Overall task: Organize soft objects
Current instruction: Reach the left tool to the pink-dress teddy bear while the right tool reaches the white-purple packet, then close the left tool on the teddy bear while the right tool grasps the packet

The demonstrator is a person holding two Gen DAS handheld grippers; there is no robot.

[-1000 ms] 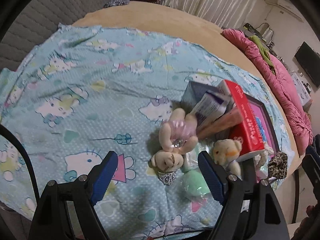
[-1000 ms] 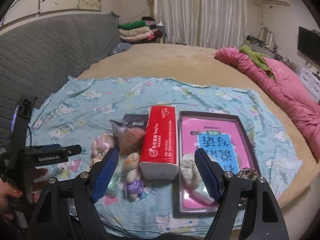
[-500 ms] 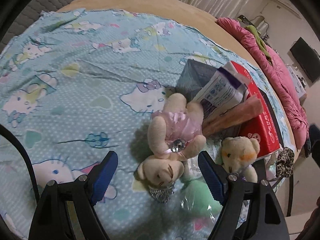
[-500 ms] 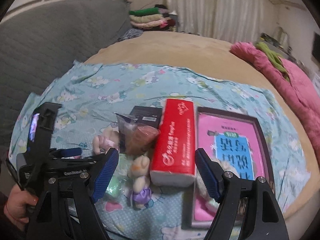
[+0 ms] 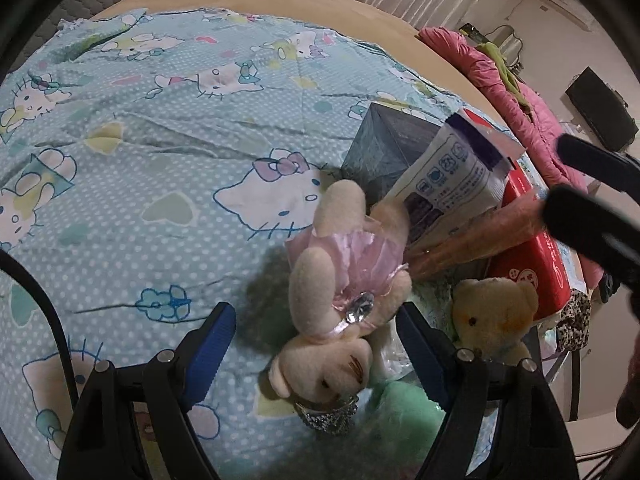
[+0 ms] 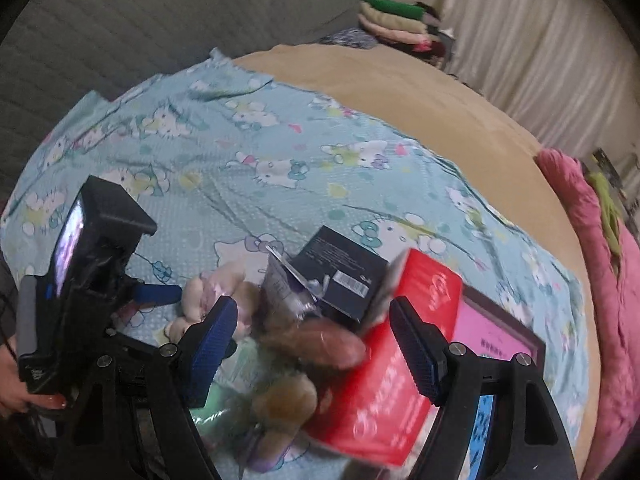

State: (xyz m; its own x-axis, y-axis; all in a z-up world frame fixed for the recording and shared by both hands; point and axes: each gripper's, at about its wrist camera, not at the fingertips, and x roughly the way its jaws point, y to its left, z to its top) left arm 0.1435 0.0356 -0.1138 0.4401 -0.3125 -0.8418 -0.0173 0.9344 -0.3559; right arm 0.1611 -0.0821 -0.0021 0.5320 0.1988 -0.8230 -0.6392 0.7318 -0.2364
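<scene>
Both claws had closed in on the pile; left claw (image 5: 316,344) gaped around bear (image 5: 340,308), right claw (image 6: 312,344) open, empty. Risk: snagging wrapper (image 5: 452,180).

1. Sheet (image 5: 168,152) lies spread over the bed (image 5: 320,4); all the items sit on it, bunched toward its right side in the left view.
2. Bear (image 5: 340,300) lies on its back between the left gripper (image 5: 316,344) fingers, head nearest the camera; legs point at the box (image 5: 384,152) behind it.
3. Packet (image 5: 452,176) leans over the box and the bear's legs; tissue pack (image 5: 532,268) just right of it.
4. Small bear (image 5: 492,316) sits in front of the tissue pack, right of the bear; bag (image 5: 404,412) lies nearest the camera, touching the bear's head.
5. Right view: tray (image 6: 500,332) lies right of the tissue pack; quilt (image 6: 608,280) lies along the bed's right edge; folded stack (image 6: 396,20) at the far end.
</scene>
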